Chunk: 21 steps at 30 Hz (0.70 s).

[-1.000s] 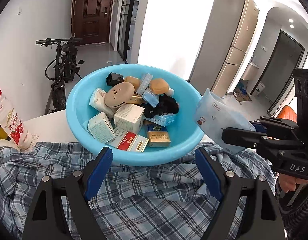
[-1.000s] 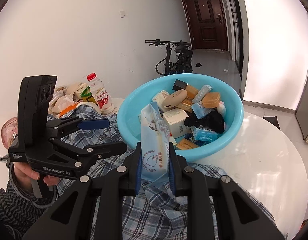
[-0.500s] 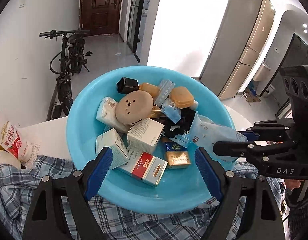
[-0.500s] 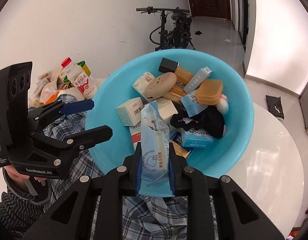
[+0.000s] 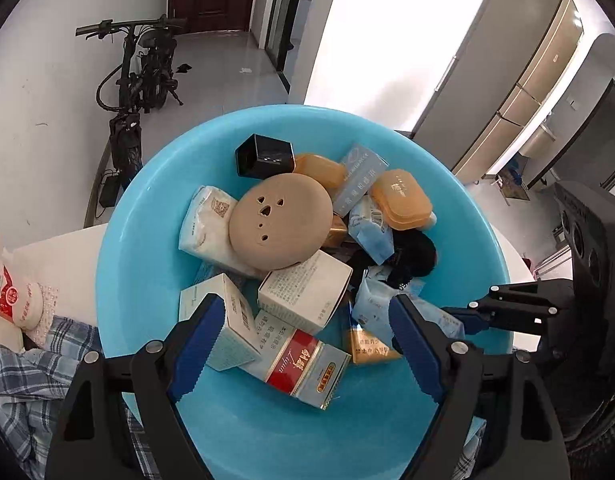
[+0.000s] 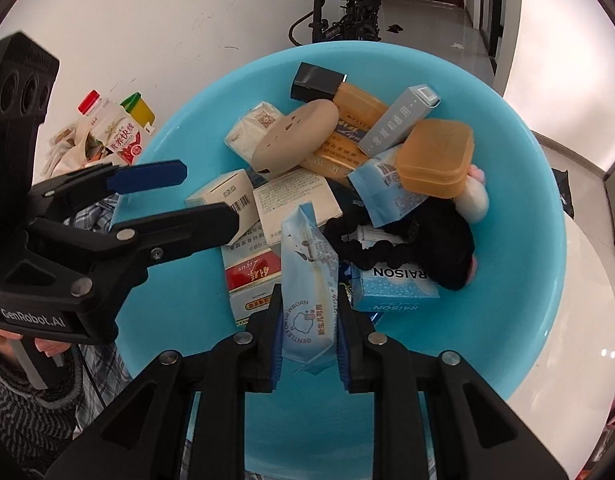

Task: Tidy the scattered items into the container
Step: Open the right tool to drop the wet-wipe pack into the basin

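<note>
A light-blue basin (image 5: 147,240) (image 6: 507,280) holds several items: a round beige case (image 5: 281,222), a black box (image 5: 265,156), an orange soap box (image 6: 435,156), a red-and-silver carton (image 5: 303,364), white boxes and a black scrunchie (image 6: 427,236). My right gripper (image 6: 309,296) is shut on a pale-blue wipes packet (image 6: 309,264), held upright over the basin's near side, just above the cartons. In the left wrist view that packet (image 5: 371,300) shows at the right, inside the rim. My left gripper (image 5: 305,320) stands open over the basin's near half, with nothing gripped.
A red-capped milk bottle (image 6: 115,132) and snack bags stand left of the basin. Blue plaid cloth (image 5: 19,380) lies under its near edge. The white round table (image 6: 587,320) extends to the right. A bicycle (image 5: 139,80) leans by the far wall.
Both grippers have moved forward and down from the plaid cloth to over the basin. The packet, still gripped on the right, now hangs inside the rim.
</note>
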Each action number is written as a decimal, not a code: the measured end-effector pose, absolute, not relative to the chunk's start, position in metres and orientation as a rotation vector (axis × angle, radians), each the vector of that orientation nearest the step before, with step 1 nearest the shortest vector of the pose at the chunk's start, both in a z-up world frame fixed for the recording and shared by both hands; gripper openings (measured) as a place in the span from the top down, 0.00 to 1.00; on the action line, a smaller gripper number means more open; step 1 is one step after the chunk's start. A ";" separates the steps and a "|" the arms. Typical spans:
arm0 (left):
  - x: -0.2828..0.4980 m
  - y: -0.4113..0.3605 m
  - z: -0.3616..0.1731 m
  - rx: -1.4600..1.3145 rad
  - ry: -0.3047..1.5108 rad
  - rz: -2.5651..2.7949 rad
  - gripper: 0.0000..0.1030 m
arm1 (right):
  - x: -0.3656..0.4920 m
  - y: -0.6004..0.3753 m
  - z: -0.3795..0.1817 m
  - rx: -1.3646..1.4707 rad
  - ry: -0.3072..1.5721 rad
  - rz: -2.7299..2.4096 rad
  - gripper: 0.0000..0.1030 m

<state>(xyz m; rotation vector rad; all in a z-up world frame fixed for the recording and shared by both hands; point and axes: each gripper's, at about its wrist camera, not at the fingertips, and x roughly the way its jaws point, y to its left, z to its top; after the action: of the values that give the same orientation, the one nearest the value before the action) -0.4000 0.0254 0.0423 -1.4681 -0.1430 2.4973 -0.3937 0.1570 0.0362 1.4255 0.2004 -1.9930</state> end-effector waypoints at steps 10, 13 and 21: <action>-0.413 0.038 0.027 -1.514 -0.068 2.503 0.16 | -0.393 0.146 0.021 1.461 0.236 -1.966 0.77; -0.414 0.039 0.026 -1.513 -0.055 2.514 0.16 | -0.391 0.146 0.021 1.452 0.242 -1.962 0.65; -0.404 0.034 0.036 -1.473 -0.036 2.564 0.16 | -0.378 0.145 0.033 1.412 0.227 -1.990 0.37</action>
<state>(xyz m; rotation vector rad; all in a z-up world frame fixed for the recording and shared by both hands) -0.4042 0.0337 0.0359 -1.4734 -0.0361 2.5645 -0.3779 0.1455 0.0331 1.4123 0.2274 -1.9895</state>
